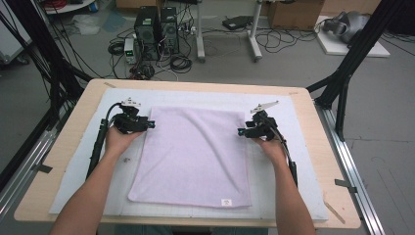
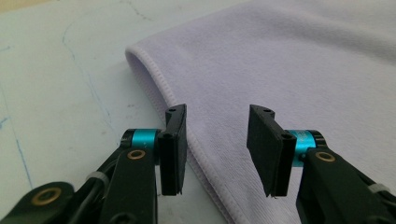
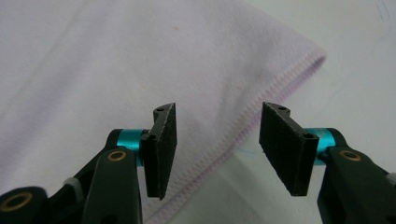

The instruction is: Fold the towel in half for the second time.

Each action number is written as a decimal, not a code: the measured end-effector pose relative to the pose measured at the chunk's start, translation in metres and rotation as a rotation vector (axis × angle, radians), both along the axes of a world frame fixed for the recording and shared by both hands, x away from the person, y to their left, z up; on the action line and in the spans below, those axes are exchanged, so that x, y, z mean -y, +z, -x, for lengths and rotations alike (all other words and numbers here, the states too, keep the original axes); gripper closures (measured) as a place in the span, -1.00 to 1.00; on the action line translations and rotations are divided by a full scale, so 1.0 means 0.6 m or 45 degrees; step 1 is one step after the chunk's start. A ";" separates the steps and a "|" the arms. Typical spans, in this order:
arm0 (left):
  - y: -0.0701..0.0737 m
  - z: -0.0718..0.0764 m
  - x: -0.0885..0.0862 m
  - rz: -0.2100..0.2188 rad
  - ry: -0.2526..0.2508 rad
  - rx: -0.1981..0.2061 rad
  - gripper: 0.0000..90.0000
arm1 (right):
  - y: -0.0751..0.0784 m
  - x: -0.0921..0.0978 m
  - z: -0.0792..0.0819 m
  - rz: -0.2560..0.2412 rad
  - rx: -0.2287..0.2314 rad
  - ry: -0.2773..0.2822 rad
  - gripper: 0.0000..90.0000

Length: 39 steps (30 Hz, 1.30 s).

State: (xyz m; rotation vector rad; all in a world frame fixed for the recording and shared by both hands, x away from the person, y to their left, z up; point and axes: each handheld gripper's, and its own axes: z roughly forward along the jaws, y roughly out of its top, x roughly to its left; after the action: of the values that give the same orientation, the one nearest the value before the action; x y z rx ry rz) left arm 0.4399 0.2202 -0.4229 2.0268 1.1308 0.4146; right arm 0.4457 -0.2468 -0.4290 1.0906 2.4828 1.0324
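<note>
A pale lilac towel (image 1: 193, 156) lies flat in the middle of the table, a small white label at its near edge. My left gripper (image 1: 150, 124) is open at the towel's far left edge; in the left gripper view my left gripper (image 2: 217, 149) straddles the stitched hem of the towel (image 2: 289, 65), nothing pinched. My right gripper (image 1: 241, 131) is open at the far right edge; in the right gripper view my right gripper (image 3: 219, 149) hovers over the hem of the towel (image 3: 116, 60) near its corner.
A white mat (image 1: 78, 161) covers the wooden table (image 1: 63, 137) under the towel. Black frame posts stand at both sides. Computer towers (image 1: 156, 32) and cables lie on the floor beyond the far edge.
</note>
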 end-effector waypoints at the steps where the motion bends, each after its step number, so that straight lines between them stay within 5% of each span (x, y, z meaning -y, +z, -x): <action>1: -0.003 -0.002 0.001 0.002 0.008 -0.002 0.29 | -0.002 0.002 0.000 0.002 -0.005 -0.013 0.05; 4: -0.010 -0.006 0.003 -0.010 0.040 -0.018 0.35 | -0.008 0.007 -0.002 0.004 -0.023 -0.045 0.05; 7: -0.023 -0.008 0.002 -0.034 0.072 -0.087 0.45 | -0.015 0.008 -0.004 0.018 -0.044 -0.056 0.06; 15: -0.026 -0.008 0.004 0.006 0.055 -0.108 0.80 | -0.016 -0.005 -0.003 -0.023 -0.063 -0.006 0.54; 17: -0.026 -0.007 0.004 -0.001 0.045 -0.101 0.81 | -0.017 -0.005 -0.004 -0.053 -0.087 0.016 0.80; 24: -0.024 -0.008 0.000 0.000 0.027 -0.101 0.88 | -0.016 -0.001 -0.007 -0.091 -0.119 0.025 0.89; 39: 0.037 0.036 -0.022 0.040 -0.096 0.035 0.89 | 0.037 0.023 0.020 -0.190 -0.067 0.085 0.90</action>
State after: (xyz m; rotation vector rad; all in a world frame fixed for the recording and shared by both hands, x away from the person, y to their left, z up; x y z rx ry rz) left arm 0.4185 0.2334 -0.4006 2.0231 1.0349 0.3836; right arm 0.4339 -0.2608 -0.4068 1.0965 2.5335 1.2411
